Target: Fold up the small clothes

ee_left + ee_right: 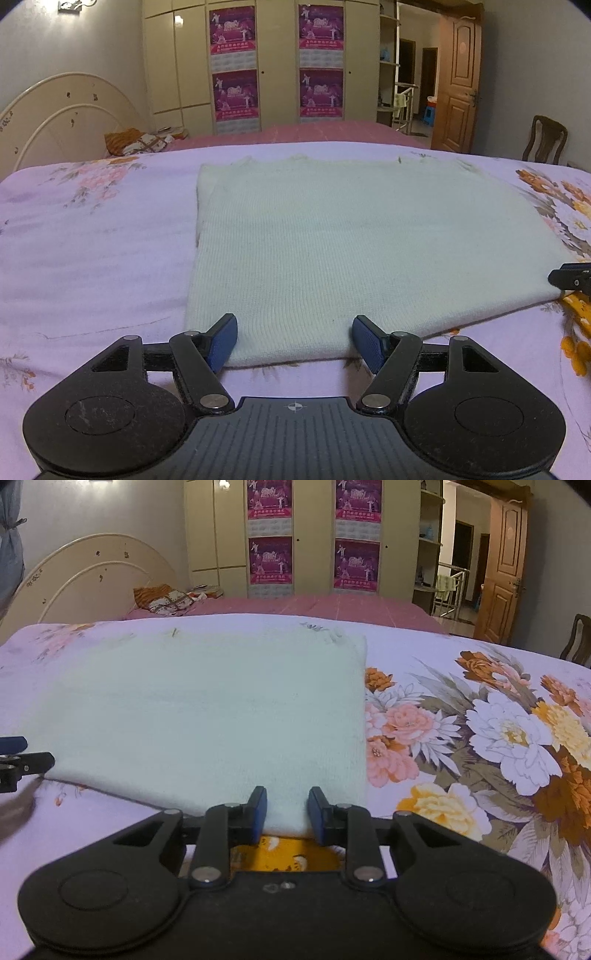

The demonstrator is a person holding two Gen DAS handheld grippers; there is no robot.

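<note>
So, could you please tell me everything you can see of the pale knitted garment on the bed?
The knitted garment is pale cream with a fine ribbed knit, lying flat and smooth as a rough rectangle on the floral bedsheet. A folded layer shows along one side, and the far edge looks slightly wavy. The left gripper stands open at its near edge, fingers either side of the hem. The right gripper straddles the near corner with narrower jaws; whether its pads pinch the cloth cannot be told.

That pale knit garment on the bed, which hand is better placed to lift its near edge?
Probably the right: the right tool already straddles the garment's near hem by its corner. The left tool stands wide open at the hem.
</note>
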